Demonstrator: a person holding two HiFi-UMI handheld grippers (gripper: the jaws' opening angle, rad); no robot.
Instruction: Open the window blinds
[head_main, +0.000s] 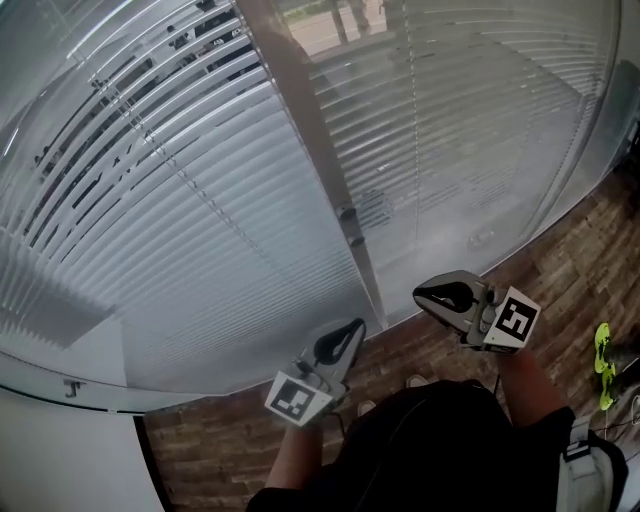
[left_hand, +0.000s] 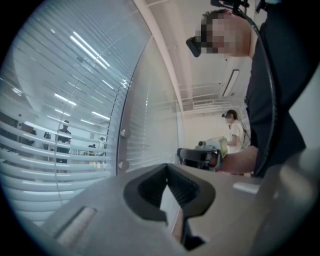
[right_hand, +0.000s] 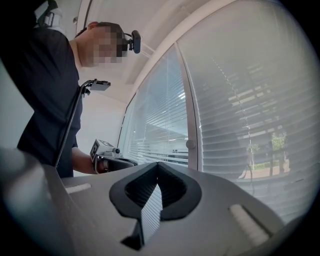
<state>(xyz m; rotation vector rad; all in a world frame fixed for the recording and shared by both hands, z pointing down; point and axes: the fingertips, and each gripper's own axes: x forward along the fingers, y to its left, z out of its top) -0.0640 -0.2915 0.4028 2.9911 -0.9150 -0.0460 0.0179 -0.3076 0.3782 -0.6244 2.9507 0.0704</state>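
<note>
White slatted blinds cover two glass panels split by a grey mullion (head_main: 320, 150). On the left blind (head_main: 180, 200) the upper slats are tilted, with dark gaps between them. The right blind (head_main: 470, 130) has its slats laid flat. My left gripper (head_main: 352, 328) is held low in front of the mullion's foot, shut and empty, short of the blinds. My right gripper (head_main: 430, 293) hangs a little to its right, also shut on nothing. In the left gripper view the left gripper (left_hand: 167, 167) points along the glass; in the right gripper view the right gripper (right_hand: 157, 165) does too.
Round knobs (head_main: 350, 215) sit on the mullion. Wood-pattern floor (head_main: 560, 290) runs below the window, with a yellow-green object (head_main: 603, 360) at the right edge. A white wall (head_main: 60, 450) fills the lower left. Another person (left_hand: 232, 132) stands far back in the room.
</note>
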